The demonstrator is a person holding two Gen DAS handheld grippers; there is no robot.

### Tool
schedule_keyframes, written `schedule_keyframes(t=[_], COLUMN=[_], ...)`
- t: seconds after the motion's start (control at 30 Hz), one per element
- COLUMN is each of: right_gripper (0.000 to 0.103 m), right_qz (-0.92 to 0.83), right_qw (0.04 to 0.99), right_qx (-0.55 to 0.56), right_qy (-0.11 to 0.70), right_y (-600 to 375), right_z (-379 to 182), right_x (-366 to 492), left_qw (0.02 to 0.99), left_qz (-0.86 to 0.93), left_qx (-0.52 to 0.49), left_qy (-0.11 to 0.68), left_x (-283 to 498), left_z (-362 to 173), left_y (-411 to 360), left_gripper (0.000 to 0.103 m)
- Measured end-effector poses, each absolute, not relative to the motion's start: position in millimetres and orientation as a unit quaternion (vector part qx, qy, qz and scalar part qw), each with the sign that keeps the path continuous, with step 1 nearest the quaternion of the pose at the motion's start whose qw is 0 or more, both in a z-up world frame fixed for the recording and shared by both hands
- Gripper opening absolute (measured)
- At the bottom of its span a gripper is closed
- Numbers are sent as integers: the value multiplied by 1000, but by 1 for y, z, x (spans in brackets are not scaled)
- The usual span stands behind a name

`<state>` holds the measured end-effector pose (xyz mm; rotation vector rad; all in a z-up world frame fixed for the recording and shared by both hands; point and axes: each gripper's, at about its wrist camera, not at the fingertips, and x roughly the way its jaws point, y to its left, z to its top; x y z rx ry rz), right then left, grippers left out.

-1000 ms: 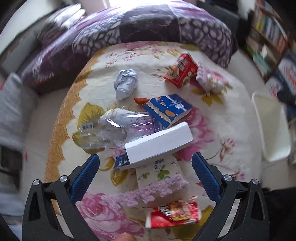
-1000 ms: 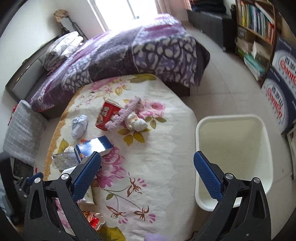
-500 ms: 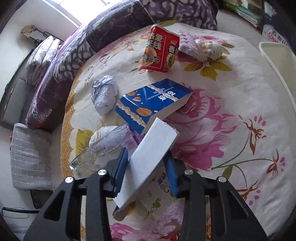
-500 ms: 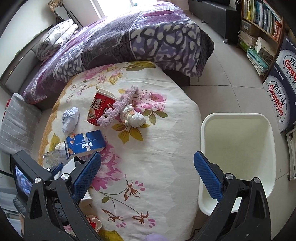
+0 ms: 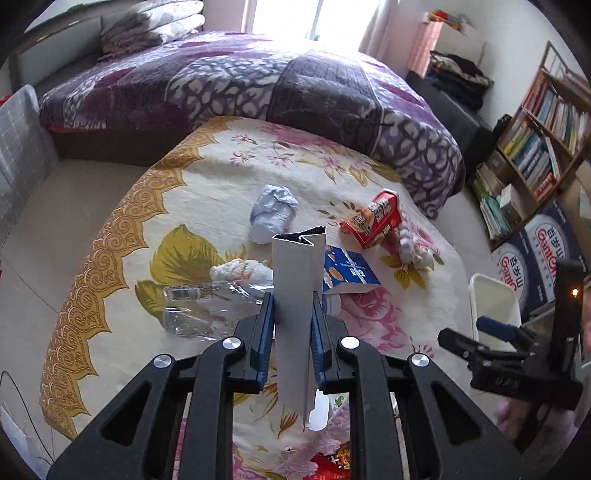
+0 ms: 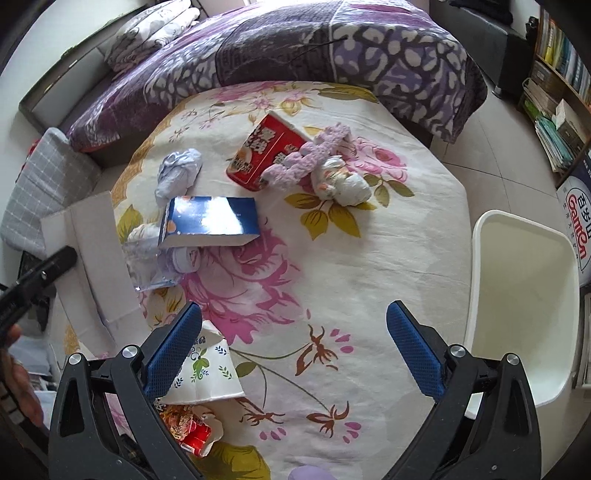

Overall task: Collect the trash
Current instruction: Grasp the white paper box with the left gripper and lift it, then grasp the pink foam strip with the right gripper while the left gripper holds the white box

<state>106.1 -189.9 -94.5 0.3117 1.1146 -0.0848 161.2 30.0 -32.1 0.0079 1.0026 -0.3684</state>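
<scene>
Now one white box (image 5: 295, 295), two cartons, one bin (image 6: 524, 306).

A purple patterned quilt (image 5: 280, 88) covers the bed beyond the floral cloth's (image 6: 369, 258) far edge. Folded bedding (image 5: 155, 18) lies at the bed's far end. A bookshelf (image 5: 543, 147) lines the right wall.

On the bench (image 6: 369, 258), a noodle cup (image 6: 266, 155) lay behind a biscuit box (image 6: 210, 221), a crumpled wad (image 6: 179, 173) to their left; the bin (image 6: 524, 295) stood right of the bench, the bed (image 6: 295, 44) behind.
</scene>
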Motion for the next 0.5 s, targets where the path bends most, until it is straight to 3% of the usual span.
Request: schedule_keyframes(t=[0.27, 0.5], right_gripper=[96, 85], right_qz=[23, 60], right_qw=[822, 808], right_qx=[128, 169], right_qy=[554, 561], right_y=[-144, -125], right_z=[-113, -112], right_x=[108, 104], left_qw=[893, 899], left_qz=[-120, -109], left_qx=[-38, -53], left_qy=[431, 420], left_x=[159, 156], left_z=[-1, 11], left_y=[71, 88], left_gripper=[18, 19])
